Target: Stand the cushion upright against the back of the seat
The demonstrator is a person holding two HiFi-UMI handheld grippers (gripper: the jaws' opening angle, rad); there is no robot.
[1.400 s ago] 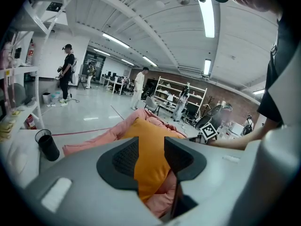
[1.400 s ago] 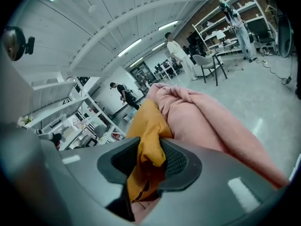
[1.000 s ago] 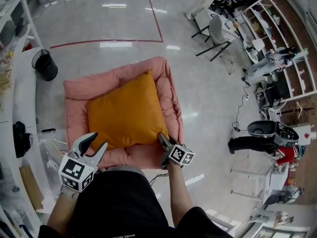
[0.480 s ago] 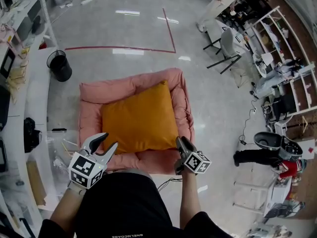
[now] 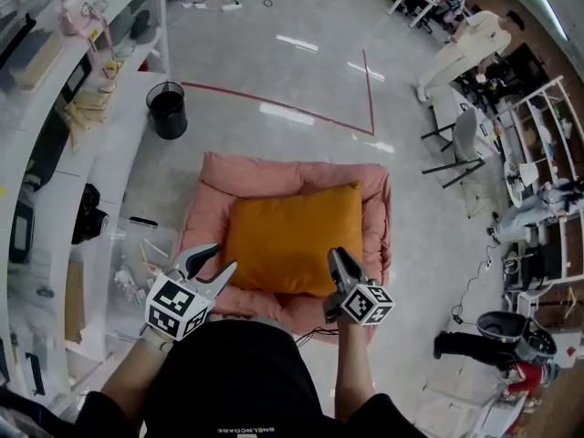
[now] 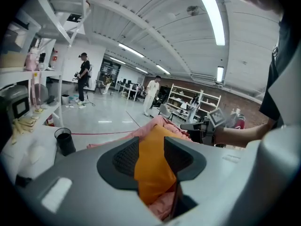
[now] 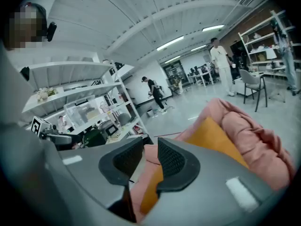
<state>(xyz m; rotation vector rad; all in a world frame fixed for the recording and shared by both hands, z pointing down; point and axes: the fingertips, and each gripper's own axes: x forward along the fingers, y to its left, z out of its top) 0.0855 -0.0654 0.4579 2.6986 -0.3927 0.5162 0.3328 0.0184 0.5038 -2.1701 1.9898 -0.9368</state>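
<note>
The orange cushion (image 5: 292, 240) lies flat in the middle of the pink seat (image 5: 246, 173) on the shiny floor. It is not standing up. The soft back of the seat is on the far side, and the cushion's far edge touches it.

The left gripper (image 5: 222, 256) is at the near left corner of the cushion. Its fingers are wide apart and hold nothing. In the left gripper view the orange cloth shows in the gap between them, just past the tips.

The right gripper (image 5: 333, 254) is at the near right corner of the cushion. Its fingers are squeezed close, with only a thin gap, and orange cloth sits in that gap (the pink edge of the seat shows there too). So this one is pinching the cushion's corner.

A black bin (image 5: 168, 109) stands on the floor beyond the seat, next to a white counter (image 5: 119, 144). A red line (image 5: 274, 106) runs across the floor. Far off, a person in light clothes (image 5: 465, 48) stands near a chair (image 5: 461, 144).
</note>
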